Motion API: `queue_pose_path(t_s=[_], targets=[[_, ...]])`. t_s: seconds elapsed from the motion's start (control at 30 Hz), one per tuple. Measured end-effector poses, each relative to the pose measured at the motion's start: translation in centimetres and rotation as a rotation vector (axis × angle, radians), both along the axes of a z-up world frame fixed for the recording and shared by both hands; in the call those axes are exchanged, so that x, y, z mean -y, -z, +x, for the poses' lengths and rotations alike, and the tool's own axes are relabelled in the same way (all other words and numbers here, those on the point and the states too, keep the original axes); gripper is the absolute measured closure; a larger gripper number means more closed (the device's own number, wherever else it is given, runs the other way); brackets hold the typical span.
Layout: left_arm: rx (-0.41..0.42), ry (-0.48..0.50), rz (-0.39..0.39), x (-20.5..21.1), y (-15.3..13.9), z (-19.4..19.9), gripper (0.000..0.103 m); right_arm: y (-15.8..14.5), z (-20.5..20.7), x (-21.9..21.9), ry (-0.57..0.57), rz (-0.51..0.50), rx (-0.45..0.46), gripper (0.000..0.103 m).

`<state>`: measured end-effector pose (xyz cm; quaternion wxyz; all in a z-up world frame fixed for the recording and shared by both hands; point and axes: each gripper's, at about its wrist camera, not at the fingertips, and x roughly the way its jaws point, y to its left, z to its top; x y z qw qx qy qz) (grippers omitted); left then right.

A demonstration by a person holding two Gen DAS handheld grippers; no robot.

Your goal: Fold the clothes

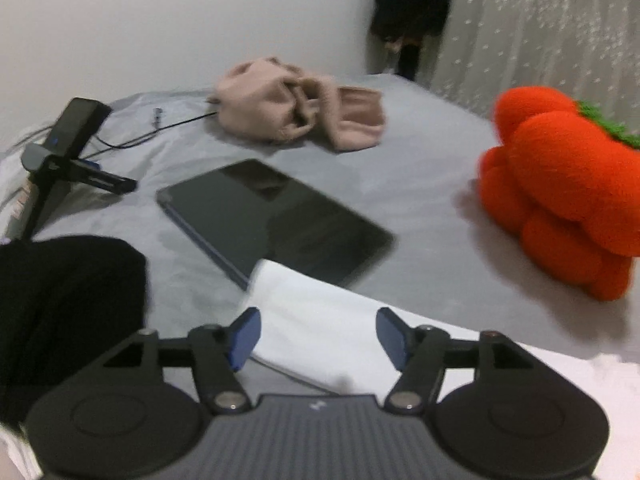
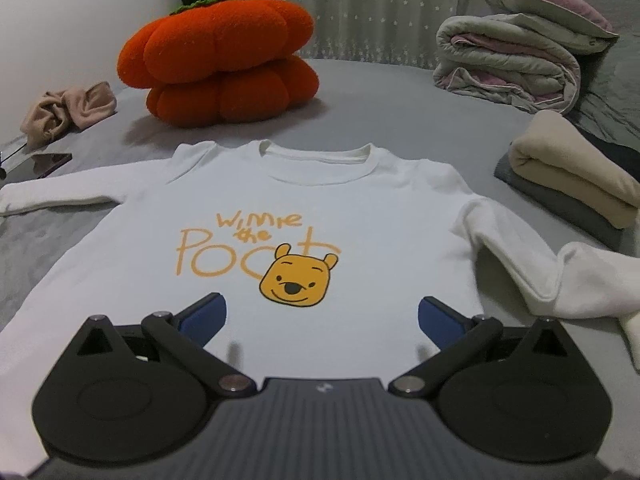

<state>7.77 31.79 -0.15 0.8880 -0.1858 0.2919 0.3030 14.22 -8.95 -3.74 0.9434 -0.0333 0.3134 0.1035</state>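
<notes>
- Right wrist view shows the white sweatshirt [image 2: 320, 208] spread flat, front up, on the grey bed [image 2: 400, 120], its collar pointing away from the camera and a yellow bear face with orange lettering printed on the chest.
- Both sleeves lie out to the sides; the one at the picture's right bends back on itself near the cuff.
- Right gripper [image 2: 322, 320] hangs over the lower chest with its blue pads spread wide and nothing between them.
- Left gripper [image 1: 318, 336] is over the end of the other sleeve [image 1: 320, 320]; its pads stand apart and do not press the cloth, which lies below the gap.
- Just beyond that sleeve end a dark tablet [image 1: 276, 216] lies flat, the cuff overlapping its near corner.
- An orange plush pumpkin [image 2: 220, 60] sits past the collar.
- A crumpled beige garment [image 1: 296, 112] lies further back near the wall.
- A small phone tripod [image 1: 64, 152] with cables stands at the bed's edge, and a black cloth [image 1: 68, 312] lies beside the left gripper.
- Folded beige and grey clothes [image 2: 572, 188] are stacked to the shirt's right, with a rolled quilt [image 2: 512, 64] behind them.
</notes>
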Motion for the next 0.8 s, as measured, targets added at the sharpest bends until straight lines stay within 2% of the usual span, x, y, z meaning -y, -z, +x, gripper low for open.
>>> queue_pose_path(t_s=[0.27, 0.5, 0.6, 0.8], targets=[[0.005, 0.123, -0.1, 7.4, -0.4, -0.8, 0.024, -1.1, -1.1, 2.6, 0.067, 0.002, 0.023, 0.0], [0.019, 0.362, -0.223, 14.9, 0.6, -1.0, 0.021, -2.3, -2.1, 6.0, 0.173, 0.013, 0.028, 0.0], [0.037, 0.495, -0.217, 18.5, 1.7, -0.6, 0.021, -2.9, -2.5, 7.7, 0.214, 0.037, 0.025, 0.001], [-0.012, 0.711, -0.187, 24.2, 3.6, 0.9, 0.021, -3.4, -2.7, 11.0, 0.339, 0.066, 0.016, 0.002]])
